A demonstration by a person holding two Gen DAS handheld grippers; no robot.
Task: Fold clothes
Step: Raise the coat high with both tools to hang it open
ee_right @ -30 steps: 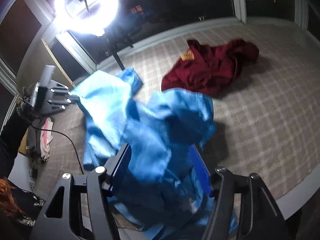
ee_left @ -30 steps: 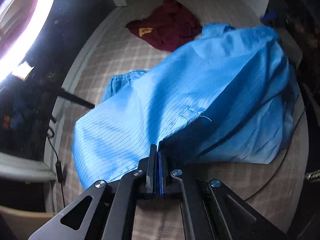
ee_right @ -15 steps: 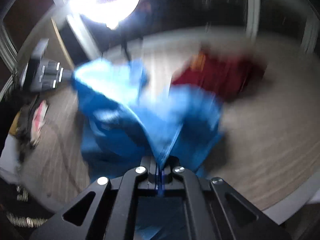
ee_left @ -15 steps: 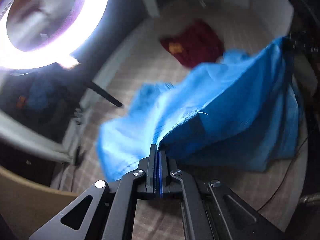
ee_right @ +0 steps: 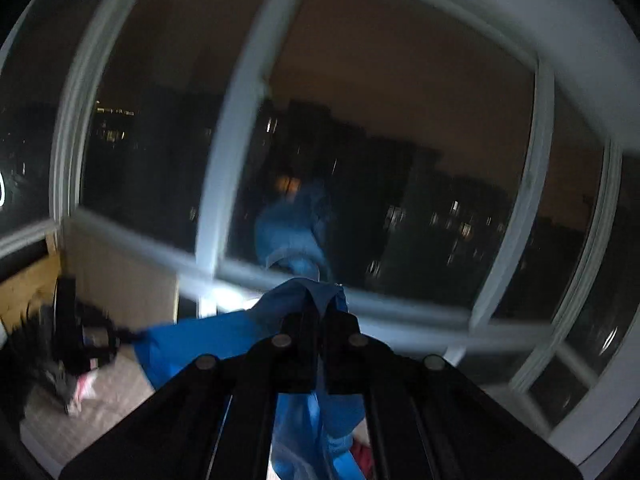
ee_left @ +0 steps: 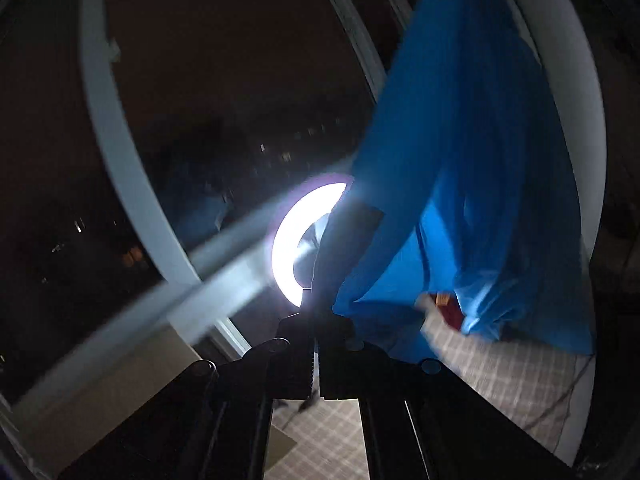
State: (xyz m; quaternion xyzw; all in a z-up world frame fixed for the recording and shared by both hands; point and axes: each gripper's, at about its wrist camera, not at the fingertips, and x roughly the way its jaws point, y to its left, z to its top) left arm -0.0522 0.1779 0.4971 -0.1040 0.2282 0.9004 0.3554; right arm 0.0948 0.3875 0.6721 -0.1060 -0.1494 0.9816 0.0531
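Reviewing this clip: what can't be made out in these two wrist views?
- Left wrist: blue garment top cut off by the frame; its shape unreadable.
- Left wrist: red garment mostly hidden behind the blue cloth.
- Right wrist: left gripper motion-blurred and dark.
- Right wrist: bed mostly out of frame.

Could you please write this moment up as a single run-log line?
phase: lifting garment | left tongs: shut on blue garment | right tongs: shut on blue garment | red garment: on bed | fold: not begun

Right gripper [ee_right: 319, 312] pinches blue garment [ee_right: 208, 340] before dark window [ee_right: 384, 128].
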